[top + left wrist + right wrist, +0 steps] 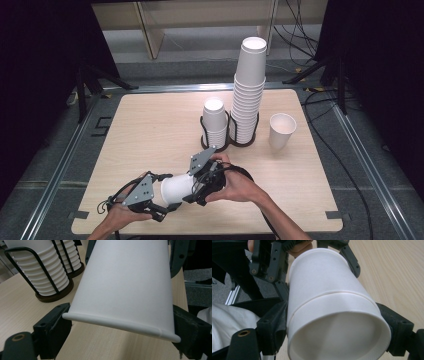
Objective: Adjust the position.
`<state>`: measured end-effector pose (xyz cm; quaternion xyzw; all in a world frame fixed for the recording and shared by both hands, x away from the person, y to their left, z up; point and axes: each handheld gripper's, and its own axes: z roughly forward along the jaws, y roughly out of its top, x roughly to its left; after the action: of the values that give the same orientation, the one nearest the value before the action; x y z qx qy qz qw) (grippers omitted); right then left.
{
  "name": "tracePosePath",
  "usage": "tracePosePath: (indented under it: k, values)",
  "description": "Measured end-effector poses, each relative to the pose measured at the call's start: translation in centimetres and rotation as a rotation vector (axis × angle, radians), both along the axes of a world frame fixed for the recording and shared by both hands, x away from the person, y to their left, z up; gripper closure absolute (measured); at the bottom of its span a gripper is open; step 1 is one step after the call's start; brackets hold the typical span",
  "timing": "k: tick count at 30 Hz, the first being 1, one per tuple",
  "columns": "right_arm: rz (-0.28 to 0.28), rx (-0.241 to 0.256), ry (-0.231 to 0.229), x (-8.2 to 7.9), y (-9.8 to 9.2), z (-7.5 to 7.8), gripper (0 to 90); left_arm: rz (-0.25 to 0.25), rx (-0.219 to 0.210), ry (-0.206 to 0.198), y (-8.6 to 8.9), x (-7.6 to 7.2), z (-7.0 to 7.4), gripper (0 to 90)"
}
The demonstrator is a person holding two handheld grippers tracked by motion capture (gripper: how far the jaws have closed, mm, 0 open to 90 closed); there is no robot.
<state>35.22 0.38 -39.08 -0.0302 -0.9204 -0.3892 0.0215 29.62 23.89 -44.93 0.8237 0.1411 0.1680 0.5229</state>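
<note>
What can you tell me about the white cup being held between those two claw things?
The held cup looks like plain white paper, tapered, lying on its side above the table's near edge. The right gripper view shows a step ring around it, so it seems to be two nested cups. The left gripper clamps one end, the right gripper the other. Its rim is rolled.

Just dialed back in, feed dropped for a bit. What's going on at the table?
A person holds white paper cups sideways between both grippers near the table's front edge. The right gripper view shows two nested cups. The left gripper and right gripper each clamp one end. Behind stand two racked stacks and a lone cup.
</note>
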Motion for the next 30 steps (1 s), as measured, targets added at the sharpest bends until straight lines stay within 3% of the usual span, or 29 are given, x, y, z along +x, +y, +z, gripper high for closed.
tracePosePath:
  k: [3, 8, 9, 13, 15, 16, 20, 24, 25, 26, 30]
  values:
    - [0.008, 0.018, -0.007, 0.0, -0.1, 0.1, 22.1, 0.0, -0.011, 0.011, 0.2, 0.2, 0.0, 9.3]
    - [0.008, 0.045, -0.006, 0.0, -0.2, 0.3, 23.2, 0.012, -0.089, 0.018, 0.2, 0.3, -0.2, 5.4]
    - [0.008, 0.045, -0.007, 0.0, -0.2, 0.3, 23.4, 0.018, -0.08, 0.017, 0.4, 0.3, 0.0, 5.2]
    - [0.009, 0.076, -0.009, 0.3, -0.4, 0.4, 23.5, 0.022, -0.122, 0.024, 0.6, 0.3, 0.0, 5.1]
    - [-0.024, 0.075, 0.033, 0.0, -0.6, 0.5, 23.6, 0.024, -0.148, 0.023, 0.6, 0.4, 0.0, 5.1]
    - [-0.001, 0.098, -0.002, 0.4, -0.6, 0.5, 23.6, 0.027, -0.141, 0.024, 0.7, 0.4, 0.1, 5.1]
    - [-0.02, 0.125, 0.003, 0.6, -1.1, 0.6, 23.6, 0.041, -0.196, 0.039, 1.0, 0.7, 0.1, 6.2]
    - [-0.054, 0.168, 0.021, 1.2, -2.0, 0.9, 23.7, 0.063, -0.201, 0.049, 1.3, 0.8, 0.2, 15.2]
    - [-0.082, 0.175, 0.046, 1.1, -2.3, 1.0, 23.7, 0.064, -0.205, 0.052, 1.3, 0.8, 0.2, 14.2]
    - [-0.066, 0.198, 0.015, 1.5, -2.5, 1.1, 23.6, 0.071, -0.225, 0.059, 1.3, 0.8, 0.2, 14.9]
    - [-0.098, 0.264, 0.023, 2.0, -3.6, 1.6, 23.6, 0.081, -0.26, 0.075, 1.6, 0.9, 0.3, 14.7]
